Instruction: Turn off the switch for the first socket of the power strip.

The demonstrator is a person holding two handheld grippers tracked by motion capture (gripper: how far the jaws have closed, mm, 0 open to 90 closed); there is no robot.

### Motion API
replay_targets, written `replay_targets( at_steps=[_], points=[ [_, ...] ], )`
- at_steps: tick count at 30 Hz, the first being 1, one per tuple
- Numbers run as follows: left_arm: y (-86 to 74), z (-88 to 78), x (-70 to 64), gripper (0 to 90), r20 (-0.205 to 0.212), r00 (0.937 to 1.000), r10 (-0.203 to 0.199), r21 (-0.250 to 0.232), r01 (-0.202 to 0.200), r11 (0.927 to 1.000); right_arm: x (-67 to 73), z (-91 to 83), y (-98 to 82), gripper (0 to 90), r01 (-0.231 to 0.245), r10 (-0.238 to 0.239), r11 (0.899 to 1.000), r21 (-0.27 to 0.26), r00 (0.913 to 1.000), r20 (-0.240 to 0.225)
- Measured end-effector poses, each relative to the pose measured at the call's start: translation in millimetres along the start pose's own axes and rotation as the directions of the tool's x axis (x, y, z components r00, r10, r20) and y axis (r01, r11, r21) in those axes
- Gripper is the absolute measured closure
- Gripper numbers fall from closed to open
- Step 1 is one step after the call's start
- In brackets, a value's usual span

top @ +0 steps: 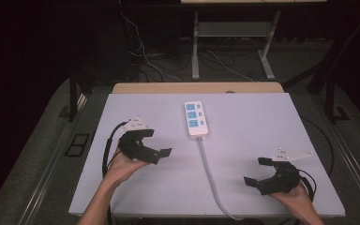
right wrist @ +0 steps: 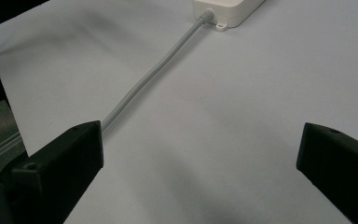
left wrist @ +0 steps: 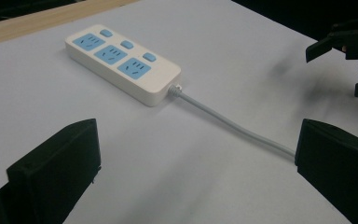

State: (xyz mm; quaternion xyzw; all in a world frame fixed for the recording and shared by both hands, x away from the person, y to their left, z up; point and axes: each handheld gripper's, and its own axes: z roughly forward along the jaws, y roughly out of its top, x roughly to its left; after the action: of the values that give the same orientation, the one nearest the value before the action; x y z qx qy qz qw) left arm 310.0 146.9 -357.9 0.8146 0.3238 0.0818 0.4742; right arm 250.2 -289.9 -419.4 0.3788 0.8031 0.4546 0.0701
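Beyond both grippers lies the power strip — long axis pointing away, nearer the left gripper; both pairs of fingers spread, empty.

Power strip's cable past table edge

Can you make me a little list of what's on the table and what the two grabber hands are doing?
table: white board top, wooden edge at the far side
power strip: white with three blue sockets, lying flat near the middle of the far half
cord: grey, runs from the strip toward the near edge and hangs off it
left gripper: jaws wide open, nothing between them, left of the cord
right gripper: jaws wide open, nothing between them, right of the cord
touching: neither gripper touches the strip or cord
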Motion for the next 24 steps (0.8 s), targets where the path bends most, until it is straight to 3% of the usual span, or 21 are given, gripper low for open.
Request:
replay_targets(
  at_steps=[10, 15, 24],
  points=[
    [-29.3, -10.0, -4.4, 0.0, -0.028, 0.9992, -0.028, -0.039, 0.027, 0.9989, 0.3, 0.4, -0.1, 0.2, 0.0, 0.0, 1.0, 0.001, 1.0, 0.0],
    [-39.8, -12.2, -8.8, 0.0, -0.039, 0.9989, -0.026, -0.037, 0.024, 0.999, 0.2, 0.4, -0.3, 0.2, -0.001, 0.001, 1.0, 0.002, 1.0, 0.002],
    [-60.6, -14.1, -12.2, 0.0, -0.053, 0.9969, -0.057, -0.055, 0.055, 0.997, 0.2, 0.4, -0.4, 0.2, 0.0, 0.0, 1.0, 0.003, 1.0, 0.002]
  ],
)
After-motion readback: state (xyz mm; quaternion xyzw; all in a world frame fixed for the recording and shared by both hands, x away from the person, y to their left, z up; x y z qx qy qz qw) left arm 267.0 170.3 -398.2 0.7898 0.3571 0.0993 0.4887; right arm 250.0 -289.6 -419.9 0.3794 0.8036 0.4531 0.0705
